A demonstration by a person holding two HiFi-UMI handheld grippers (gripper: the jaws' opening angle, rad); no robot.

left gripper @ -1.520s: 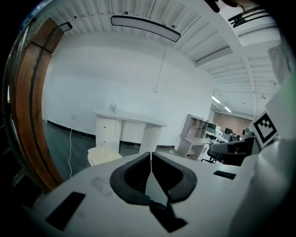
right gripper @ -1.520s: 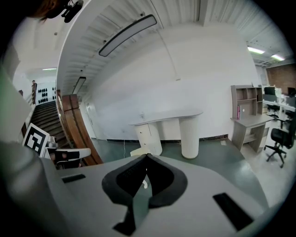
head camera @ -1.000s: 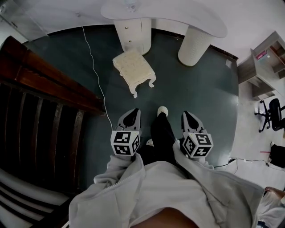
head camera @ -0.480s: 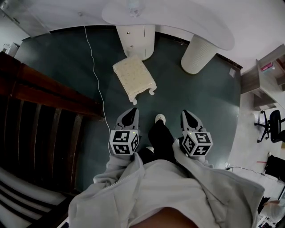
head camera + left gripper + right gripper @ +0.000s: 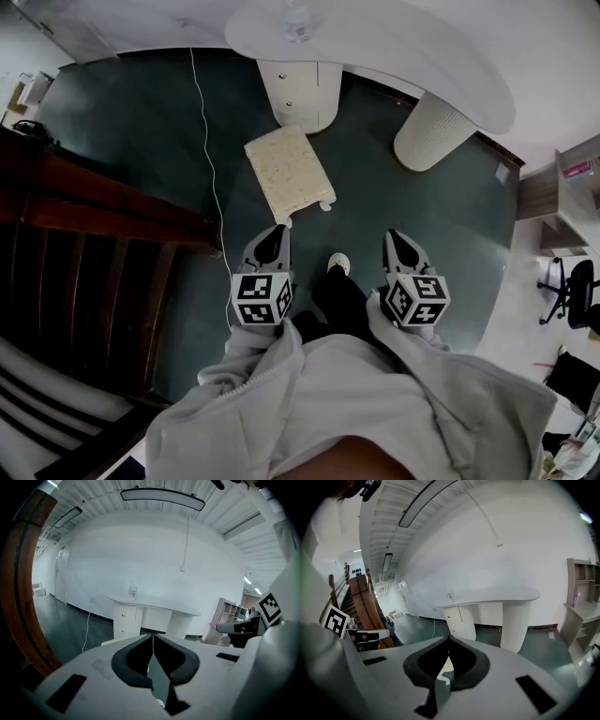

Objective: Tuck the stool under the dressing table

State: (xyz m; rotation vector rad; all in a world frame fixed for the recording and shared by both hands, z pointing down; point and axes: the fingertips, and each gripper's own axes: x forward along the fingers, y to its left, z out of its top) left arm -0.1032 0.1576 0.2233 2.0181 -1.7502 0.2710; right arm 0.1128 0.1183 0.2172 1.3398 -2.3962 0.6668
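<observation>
Left gripper [image 5: 276, 231], right gripper [image 5: 393, 236] (both closed, empty) near the skewed stool [image 5: 289, 172]; pushed crooked, it may strike the dressing table [image 5: 422, 56].

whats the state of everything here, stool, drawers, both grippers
stool, upright, out in front of the table, not tucked under
drawers, shut
left gripper, shut, empty
right gripper, shut, empty
</observation>
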